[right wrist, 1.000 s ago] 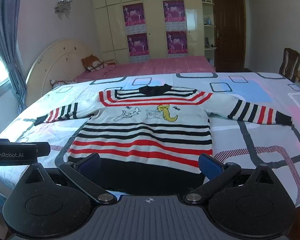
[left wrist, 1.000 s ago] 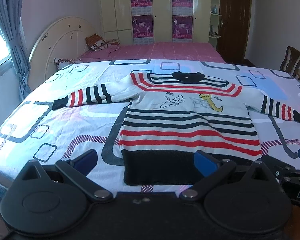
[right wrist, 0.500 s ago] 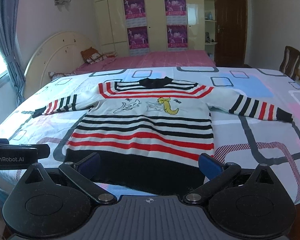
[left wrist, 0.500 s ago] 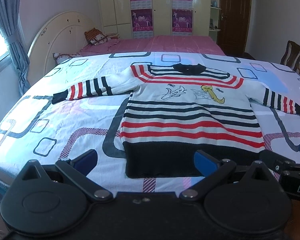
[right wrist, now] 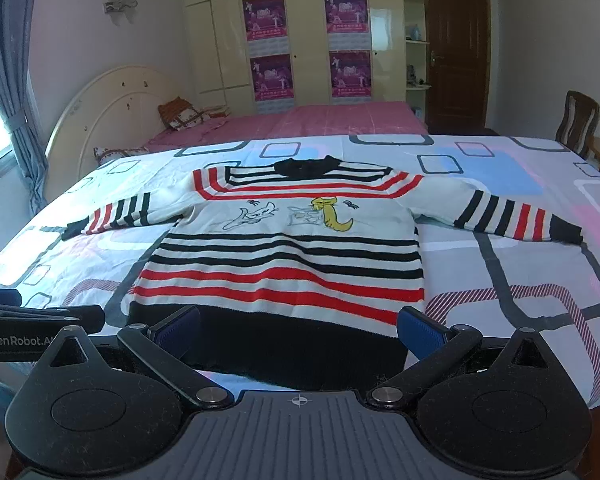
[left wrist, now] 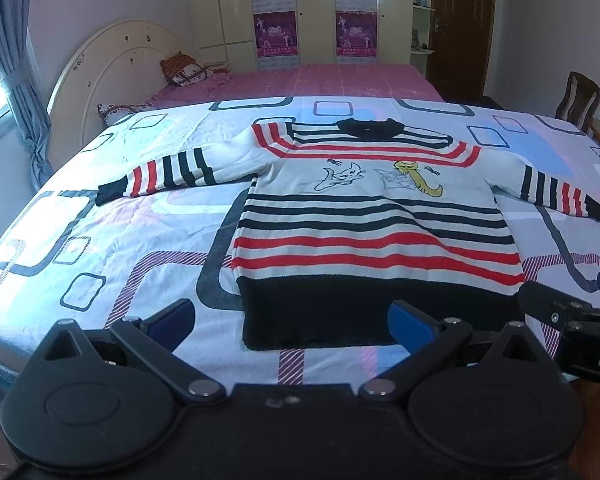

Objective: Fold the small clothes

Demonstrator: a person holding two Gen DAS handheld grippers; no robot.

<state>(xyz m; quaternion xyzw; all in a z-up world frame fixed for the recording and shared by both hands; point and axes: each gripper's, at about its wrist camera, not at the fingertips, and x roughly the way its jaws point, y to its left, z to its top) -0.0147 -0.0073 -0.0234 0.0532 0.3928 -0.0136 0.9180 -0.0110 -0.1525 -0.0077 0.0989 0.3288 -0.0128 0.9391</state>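
Observation:
A small striped sweater [left wrist: 372, 216] lies flat and face up on the bed, sleeves spread to both sides, black hem nearest me; it also shows in the right wrist view [right wrist: 288, 256]. It is white with red and black stripes and cat drawings on the chest. My left gripper [left wrist: 292, 320] is open and empty, hovering just short of the hem's left half. My right gripper [right wrist: 298, 326] is open and empty over the hem's right half. The right gripper's body shows at the edge of the left view [left wrist: 572, 316].
The bed sheet [left wrist: 112, 248] is white with grey, pink and blue square patterns. A second bed with a pink cover [right wrist: 300, 122] stands behind, with a headboard [right wrist: 112, 112] at left. A wooden chair [right wrist: 578, 120] stands at right, a curtain [right wrist: 4, 80] at left.
Both grippers have risen and tilted a little, so the sweater sits lower and looks slightly nearer in both views. The sweater has not moved. Both stay open.

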